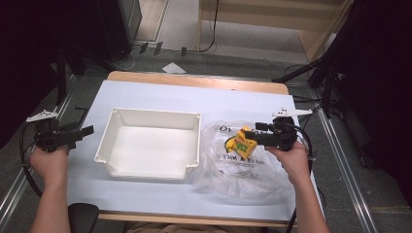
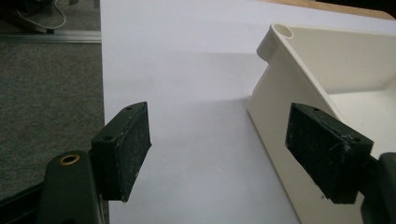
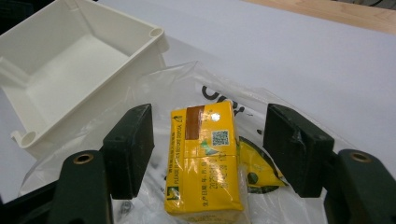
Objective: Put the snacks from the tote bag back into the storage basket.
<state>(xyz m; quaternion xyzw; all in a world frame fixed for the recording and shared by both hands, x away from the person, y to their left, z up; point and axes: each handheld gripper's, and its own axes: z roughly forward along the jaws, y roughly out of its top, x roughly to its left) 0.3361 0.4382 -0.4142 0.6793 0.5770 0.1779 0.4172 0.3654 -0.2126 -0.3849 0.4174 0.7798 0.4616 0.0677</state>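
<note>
Grey carpet floor (image 1: 233,68) with black cables, pale wooden furniture (image 1: 272,14) behind, dark stands at both sides.

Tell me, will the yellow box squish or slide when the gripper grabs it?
The yellow box is probably thin carton, so a hard squeeze might dent it. It lies on a clear plastic bag, likely slippery, so a push may slide it. Its flat sides sit between the right gripper's open jaws, so it shouldn't roll.
</note>
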